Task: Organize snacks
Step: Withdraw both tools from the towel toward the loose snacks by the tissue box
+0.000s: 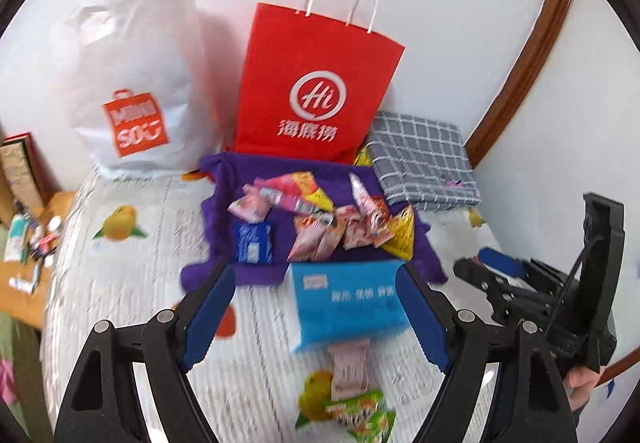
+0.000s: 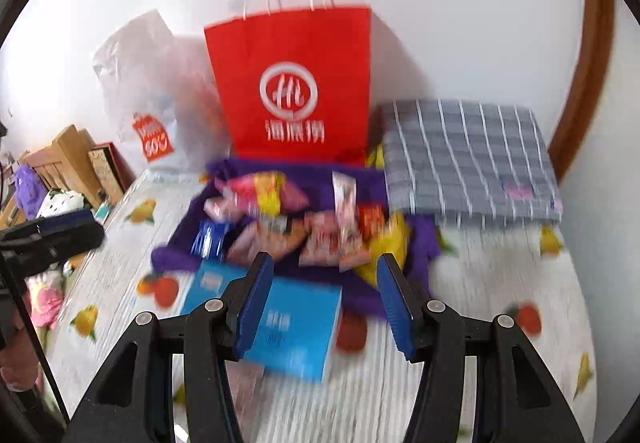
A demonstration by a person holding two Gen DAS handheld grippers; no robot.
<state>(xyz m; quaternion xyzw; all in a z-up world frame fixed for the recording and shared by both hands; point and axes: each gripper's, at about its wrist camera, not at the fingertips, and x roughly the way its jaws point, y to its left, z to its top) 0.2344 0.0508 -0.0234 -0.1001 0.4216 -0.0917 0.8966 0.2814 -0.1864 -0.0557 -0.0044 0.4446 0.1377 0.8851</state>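
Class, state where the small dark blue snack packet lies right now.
In the left wrist view, the dark blue packet lies on the purple cloth, left of the snack pile, just behind the light blue box.

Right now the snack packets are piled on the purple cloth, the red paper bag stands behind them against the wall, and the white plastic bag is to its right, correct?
Not quite. The white plastic bag stands to the left of the red paper bag, as both wrist views show. To the right lies a checked cloth. The snack packets do lie on the purple cloth.
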